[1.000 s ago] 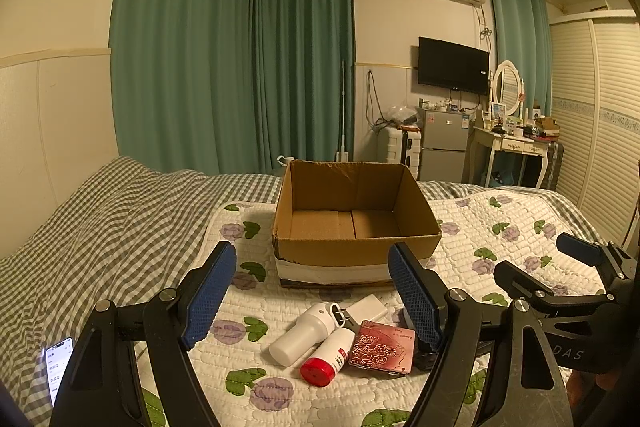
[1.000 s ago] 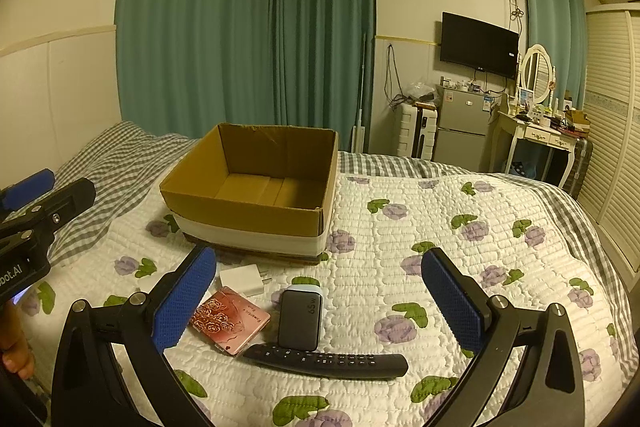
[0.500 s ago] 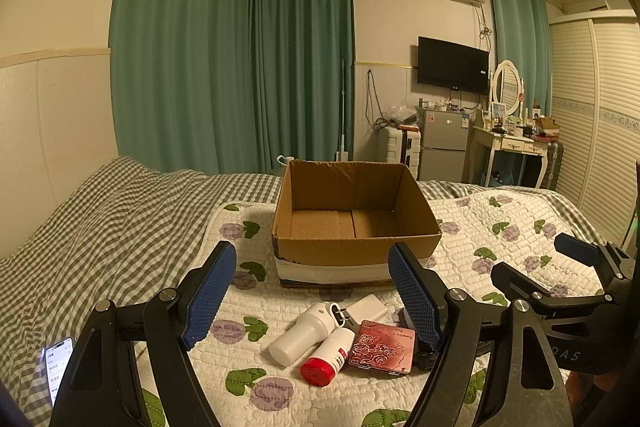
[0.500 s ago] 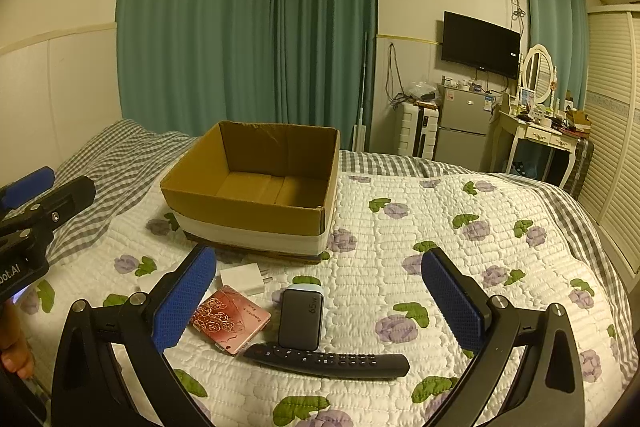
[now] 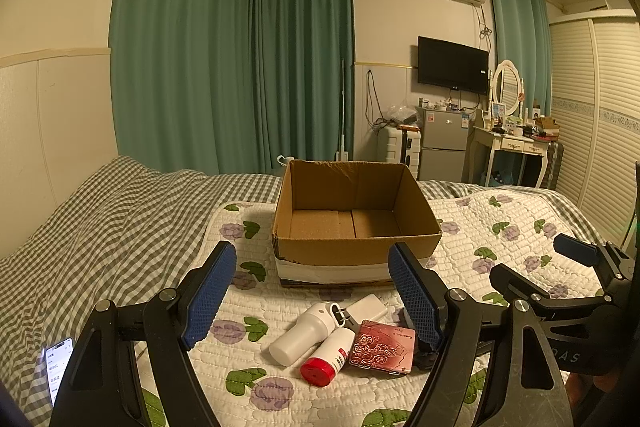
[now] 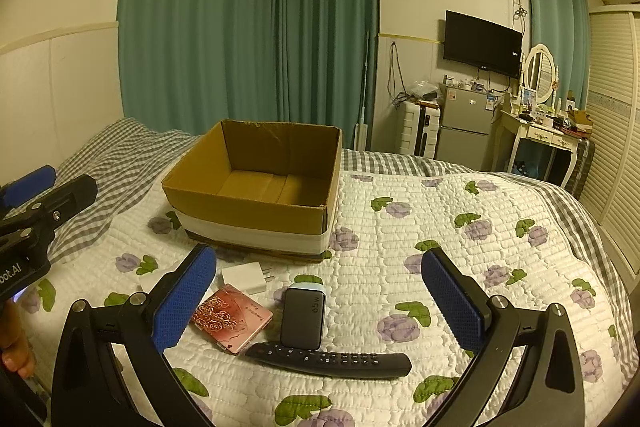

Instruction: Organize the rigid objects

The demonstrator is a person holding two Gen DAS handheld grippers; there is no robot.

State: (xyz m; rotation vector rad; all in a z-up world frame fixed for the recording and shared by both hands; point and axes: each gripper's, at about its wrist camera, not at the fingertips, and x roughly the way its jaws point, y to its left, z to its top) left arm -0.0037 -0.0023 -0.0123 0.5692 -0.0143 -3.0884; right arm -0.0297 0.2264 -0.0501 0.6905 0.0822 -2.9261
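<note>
An open, empty cardboard box [image 5: 356, 223] [image 6: 256, 187] stands on the quilted bed. In front of it lie a white bottle [image 5: 304, 333], a red-capped bottle [image 5: 329, 357], a white charger [image 5: 366, 309] [image 6: 245, 277], a pink rose-patterned case [image 5: 383, 347] [image 6: 232, 317], a dark power bank [image 6: 303, 317] and a black remote [image 6: 332, 361]. My left gripper [image 5: 312, 291] is open and empty above the bottles. My right gripper [image 6: 318, 295] is open and empty above the power bank and remote.
A lit phone [image 5: 56, 367] lies on the checked blanket at the left. The floral quilt [image 6: 460, 227] stretches to the right. A fridge [image 6: 464, 127], dressing table [image 6: 548, 135] and wardrobe [image 6: 616, 115] stand beyond the bed.
Both grippers have barely drifted; the objects lie as before and both stay open.
</note>
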